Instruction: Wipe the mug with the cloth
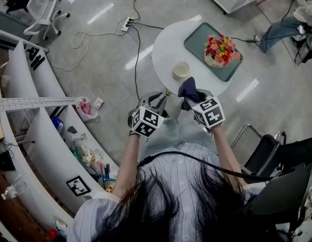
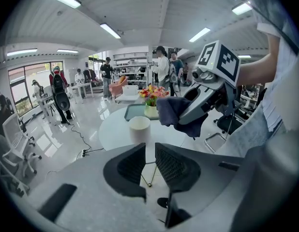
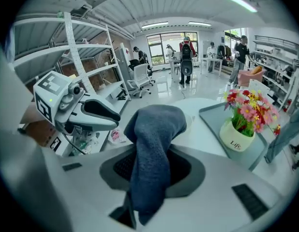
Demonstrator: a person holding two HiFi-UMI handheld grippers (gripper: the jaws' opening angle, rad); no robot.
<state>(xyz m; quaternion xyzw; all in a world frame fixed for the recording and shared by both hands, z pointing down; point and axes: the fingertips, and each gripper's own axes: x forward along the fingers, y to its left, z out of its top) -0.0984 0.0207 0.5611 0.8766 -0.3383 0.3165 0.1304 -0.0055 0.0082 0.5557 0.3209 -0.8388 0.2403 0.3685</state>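
While mug [image 1: 181, 68] stands on table [image 1: 163, 54], apart from both grippers, cloth [image 3: 152, 139] hangs clamped in right gripper [image 1: 192, 100], ready for wiping. Left gripper [image 2: 149, 151] is narrowly parted, empty, likely to steady mug. Beyond: tray [image 1: 199, 37], flower pot [image 1: 222, 52]. Nothing blocks approach.

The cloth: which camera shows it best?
The right gripper view: the cloth fills its middle, pinched in the right claw. The head view shows only a small dark bundle; the left gripper view shows it side-on, draped from that claw.
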